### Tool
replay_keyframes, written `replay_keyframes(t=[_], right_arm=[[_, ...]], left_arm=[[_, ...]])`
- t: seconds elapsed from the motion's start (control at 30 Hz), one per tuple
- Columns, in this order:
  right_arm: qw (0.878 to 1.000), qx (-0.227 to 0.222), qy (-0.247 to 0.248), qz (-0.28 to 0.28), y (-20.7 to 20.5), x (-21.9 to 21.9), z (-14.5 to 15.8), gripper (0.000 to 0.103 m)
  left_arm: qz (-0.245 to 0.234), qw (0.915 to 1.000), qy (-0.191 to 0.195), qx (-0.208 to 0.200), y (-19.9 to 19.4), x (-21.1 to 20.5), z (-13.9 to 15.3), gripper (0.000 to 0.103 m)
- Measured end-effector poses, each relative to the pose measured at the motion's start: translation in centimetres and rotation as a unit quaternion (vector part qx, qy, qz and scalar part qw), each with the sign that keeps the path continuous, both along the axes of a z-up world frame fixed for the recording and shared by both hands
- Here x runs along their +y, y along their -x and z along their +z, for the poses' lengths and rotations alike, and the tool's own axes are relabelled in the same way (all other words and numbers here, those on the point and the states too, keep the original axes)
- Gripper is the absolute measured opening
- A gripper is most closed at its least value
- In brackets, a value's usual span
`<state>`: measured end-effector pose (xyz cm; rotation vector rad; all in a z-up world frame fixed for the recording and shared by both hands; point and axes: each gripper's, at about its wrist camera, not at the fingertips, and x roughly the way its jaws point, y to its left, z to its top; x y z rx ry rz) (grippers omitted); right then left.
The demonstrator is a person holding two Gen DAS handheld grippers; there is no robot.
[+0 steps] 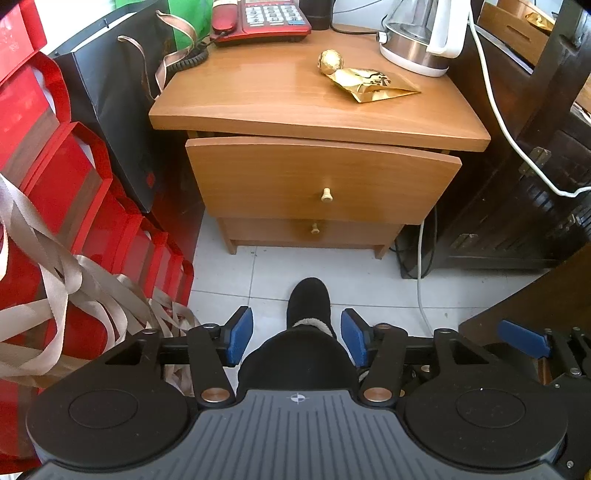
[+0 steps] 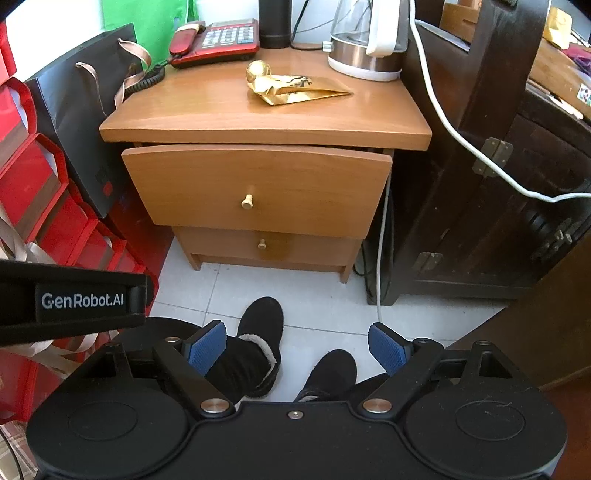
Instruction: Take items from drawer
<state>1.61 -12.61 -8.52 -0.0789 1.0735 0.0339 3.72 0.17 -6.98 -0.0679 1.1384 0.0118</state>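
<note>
A wooden nightstand has its top drawer (image 1: pixel 321 177) (image 2: pixel 258 188) pulled slightly out, with a small pale knob (image 1: pixel 326 194) (image 2: pixel 247 201). A lower drawer (image 1: pixel 314 230) (image 2: pixel 266 245) is shut. A gold foil ball (image 1: pixel 330 60) (image 2: pixel 258 70) and a gold foil packet (image 1: pixel 373 84) (image 2: pixel 299 88) lie on the nightstand top (image 1: pixel 258 99) (image 2: pixel 207 110). My left gripper (image 1: pixel 297 338) is open and empty, well back from the drawer above the floor. My right gripper (image 2: pixel 297 347) is open and empty, also back from it. The drawer's inside is hidden.
A red telephone (image 1: pixel 258 18) (image 2: pixel 218 40) and a kettle (image 1: pixel 421 33) (image 2: pixel 369 40) stand at the back of the top. Red and black gift bags (image 1: pixel 74 166) (image 2: pixel 55 166) crowd the left. A dark cabinet (image 1: pixel 524 192) (image 2: pixel 480 184) with a white cord stands right. The person's black shoes (image 1: pixel 308 306) (image 2: pixel 262 325) are on the tiled floor.
</note>
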Motion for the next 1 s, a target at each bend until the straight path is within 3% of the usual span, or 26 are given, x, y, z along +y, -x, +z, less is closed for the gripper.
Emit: replay_keyframes(t=[0.43,1.0], right_arm=[[1.000,0.003,-0.002,-0.007,0.19,-0.48,-0.02,0.083],[1.000,0.004,-0.005,-0.008,0.12,-0.73,-0.06,0.083]], left_arm=[[0.004,0.9992,-0.027,-0.028,0.53,-0.27,0.47,0.062],[0.006,0.9992,-0.032,-0.024,0.56,-0.44,0.39,0.062]])
